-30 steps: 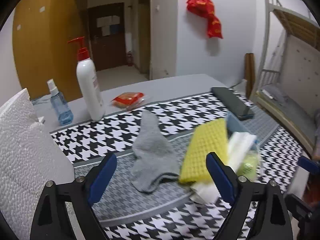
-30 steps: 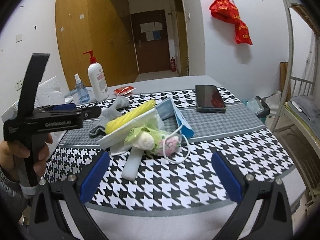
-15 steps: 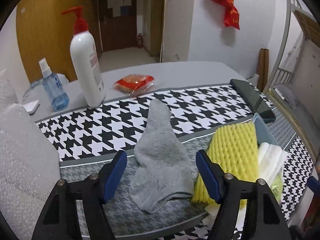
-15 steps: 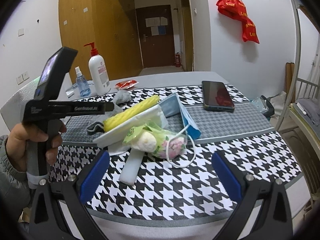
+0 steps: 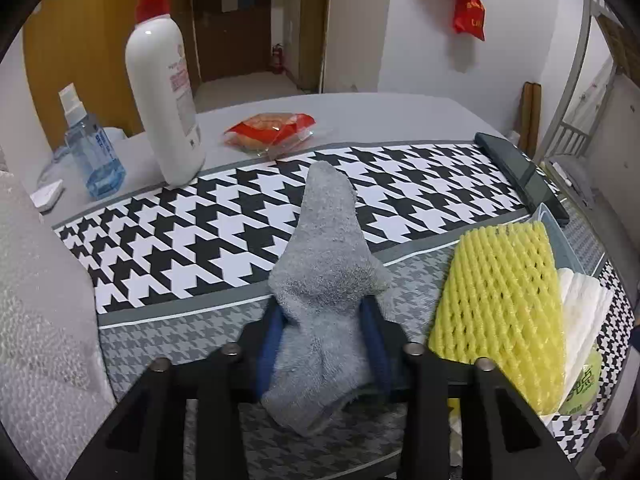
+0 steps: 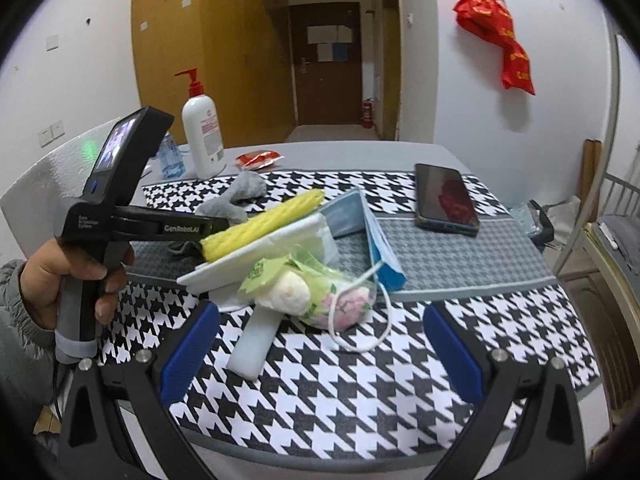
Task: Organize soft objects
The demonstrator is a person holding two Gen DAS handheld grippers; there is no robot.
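My left gripper [image 5: 325,344] pinches the grey sock [image 5: 326,276] on the desk [image 5: 412,184] beside the yellow foam net [image 5: 500,312], my right gripper [image 6: 320,348] hangs apart, and lifting carelessly could let limp fabric slip free.

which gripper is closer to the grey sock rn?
Left. The left gripper is closed on the sock, blue pads pinching both sides. The right gripper hangs open at the near table edge, with the pile between it and the sock.
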